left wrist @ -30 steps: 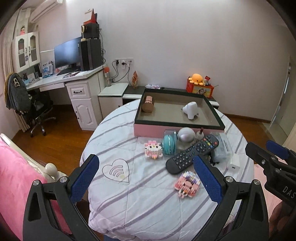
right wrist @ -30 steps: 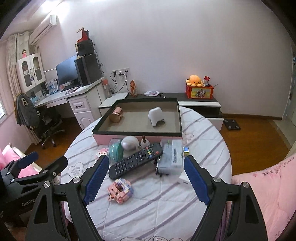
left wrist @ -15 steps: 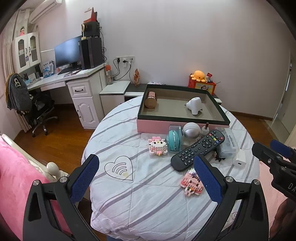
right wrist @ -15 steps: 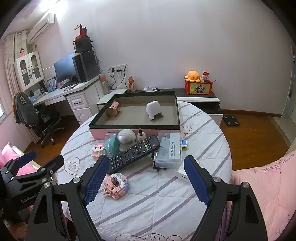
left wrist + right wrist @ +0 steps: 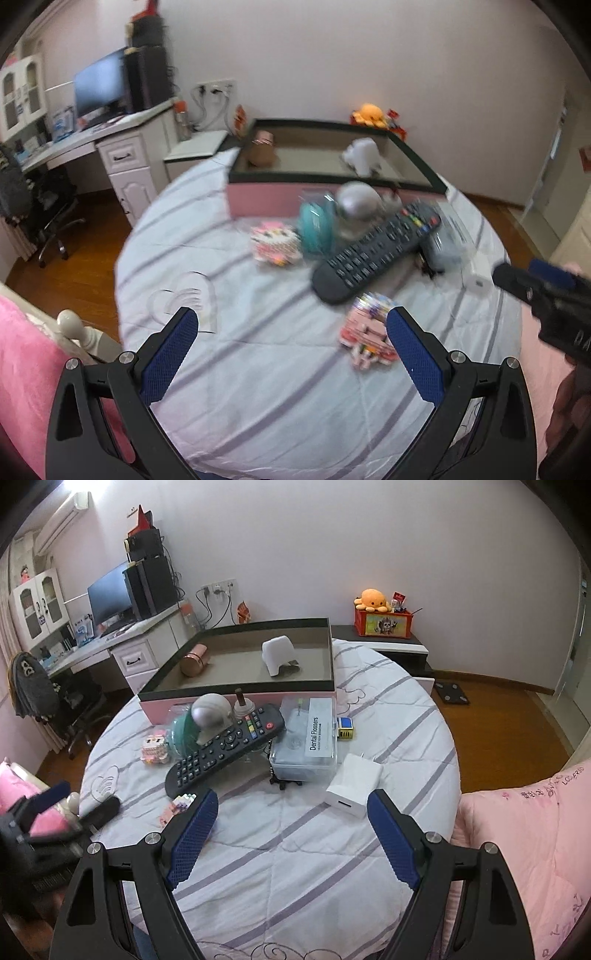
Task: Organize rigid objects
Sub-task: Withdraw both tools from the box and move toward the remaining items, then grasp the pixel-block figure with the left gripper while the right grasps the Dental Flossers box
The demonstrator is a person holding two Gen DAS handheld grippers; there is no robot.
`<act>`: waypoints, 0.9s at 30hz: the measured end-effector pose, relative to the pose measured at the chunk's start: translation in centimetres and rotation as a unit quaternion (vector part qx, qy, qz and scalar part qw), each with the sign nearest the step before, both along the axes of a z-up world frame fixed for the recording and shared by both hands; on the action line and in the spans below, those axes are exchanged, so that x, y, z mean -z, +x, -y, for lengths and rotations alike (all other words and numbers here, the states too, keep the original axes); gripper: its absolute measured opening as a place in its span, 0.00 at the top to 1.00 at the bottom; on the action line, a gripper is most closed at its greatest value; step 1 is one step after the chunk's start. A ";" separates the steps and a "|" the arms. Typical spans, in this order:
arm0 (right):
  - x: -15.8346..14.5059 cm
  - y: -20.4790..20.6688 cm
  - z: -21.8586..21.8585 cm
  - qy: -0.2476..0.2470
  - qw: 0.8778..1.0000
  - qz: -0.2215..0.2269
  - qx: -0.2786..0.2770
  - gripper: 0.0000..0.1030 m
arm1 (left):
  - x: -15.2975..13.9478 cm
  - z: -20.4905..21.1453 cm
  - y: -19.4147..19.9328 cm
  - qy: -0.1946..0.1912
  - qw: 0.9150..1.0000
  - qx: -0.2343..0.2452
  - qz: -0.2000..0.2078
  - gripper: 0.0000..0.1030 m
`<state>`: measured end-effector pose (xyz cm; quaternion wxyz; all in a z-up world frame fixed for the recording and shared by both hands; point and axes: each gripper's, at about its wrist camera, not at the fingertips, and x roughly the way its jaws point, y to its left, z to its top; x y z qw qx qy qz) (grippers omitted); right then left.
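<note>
Both pairs of fingers stand spread and empty: my left gripper (image 5: pixel 291 347) hovers over the near part of the round desk (image 5: pixel 295 853), my right gripper (image 5: pixel 291 830) just short of the white charger (image 5: pixel 352 784). The things to sort lie clustered before the tray (image 5: pixel 328 653), which already holds a copper cylinder (image 5: pixel 194 660) and a white object (image 5: pixel 277 656). To do this step well, I judge that the right fingers should straddle the charger across its narrow sides and close squarely, since it lies free at the heap's edge. The remote (image 5: pixel 225 749) rests tilted on its neighbours, and the floss box (image 5: pixel 308 740) lies just behind the charger; either may shift if brushed. A pink brick toy (image 5: pixel 367 334) sits close to my left fingers (image 5: pixel 413 358). The soft cloth may wrinkle under a push.
</note>
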<state>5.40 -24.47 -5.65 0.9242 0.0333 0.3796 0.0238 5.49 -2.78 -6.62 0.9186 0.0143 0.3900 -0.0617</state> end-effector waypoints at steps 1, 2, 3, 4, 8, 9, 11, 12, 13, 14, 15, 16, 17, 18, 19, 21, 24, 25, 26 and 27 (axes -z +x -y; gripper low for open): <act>0.1 0.1 0.0 -0.001 1.000 -0.001 0.001 0.18 | 0.4 0.6 0.1 0.006 1.000 0.005 -0.002 0.00; 0.2 0.4 0.1 -0.002 1.000 -0.003 0.002 0.18 | 0.7 0.9 0.2 0.009 1.000 0.007 -0.005 0.00; 0.4 0.7 0.2 -0.005 1.000 -0.006 0.003 0.18 | 1.2 1.3 0.4 0.012 1.000 0.011 -0.012 0.00; 0.6 1.1 0.3 -0.009 1.000 -0.010 0.005 0.18 | 1.5 1.5 0.6 0.011 1.000 0.014 -0.016 0.00; 1.8 3.0 0.7 -0.010 1.000 -0.028 0.007 0.18 | 2.9 2.4 1.8 0.013 0.999 0.018 -0.031 0.00; 2.1 3.7 0.8 -0.011 0.999 -0.032 0.007 0.18 | 3.3 2.7 2.2 0.016 0.999 0.019 -0.034 0.00; 2.8 4.8 0.9 -0.011 0.999 -0.039 0.006 0.18 | 3.4 2.9 2.7 0.008 0.999 0.025 -0.033 0.00; 3.0 5.2 0.9 -0.011 0.999 -0.041 0.007 0.18 | 3.4 3.1 2.9 0.008 0.999 0.026 -0.032 0.00; 3.2 5.6 1.1 -0.009 0.999 -0.042 0.008 0.18 | 3.5 3.4 3.1 0.010 0.999 0.029 -0.030 0.00; 3.3 6.1 1.2 -0.006 0.999 -0.042 0.008 0.18 | 3.5 3.7 3.3 0.013 0.999 0.033 -0.028 0.00; 3.4 6.6 1.2 -0.004 0.999 -0.043 0.007 0.18 | 3.5 4.0 3.4 0.016 0.999 0.036 -0.028 0.00; 3.4 6.8 1.2 -0.004 0.999 -0.043 0.006 0.18 | 3.5 4.2 3.5 0.016 0.999 0.039 -0.028 0.00; 3.5 7.2 1.1 -0.007 0.999 -0.044 0.004 0.18 | 3.6 4.5 3.6 0.015 0.998 0.043 -0.032 0.00; 3.7 7.7 1.0 -0.012 0.999 -0.047 0.002 0.18 | 3.8 4.7 3.7 0.016 0.998 0.046 -0.035 0.00; 3.9 7.9 0.9 -0.015 0.999 -0.049 0.000 0.18 | 4.0 4.9 3.7 0.018 0.998 0.048 -0.039 0.00; 4.3 8.4 0.8 -0.021 0.998 -0.051 0.000 0.18 | 4.6 5.4 3.6 0.018 0.997 0.056 -0.045 0.00; 4.7 9.1 0.5 -0.032 0.998 -0.051 -0.003 0.21 | 5.5 5.7 3.7 0.018 0.997 0.060 -0.054 0.03; 4.8 9.3 0.3 -0.038 0.998 -0.051 -0.007 0.24 | 5.5 5.6 3.9 0.014 0.997 0.060 -0.053 0.04; 4.9 9.5 0.1 -0.042 0.998 -0.050 -0.011 0.27 | 5.4 5.6 3.9 0.012 0.997 0.061 -0.052 0.08; 4.9 9.5 0.1 -0.045 0.998 -0.050 -0.013 0.31 | 5.3 5.5 4.0 0.011 0.997 0.061 -0.051 0.14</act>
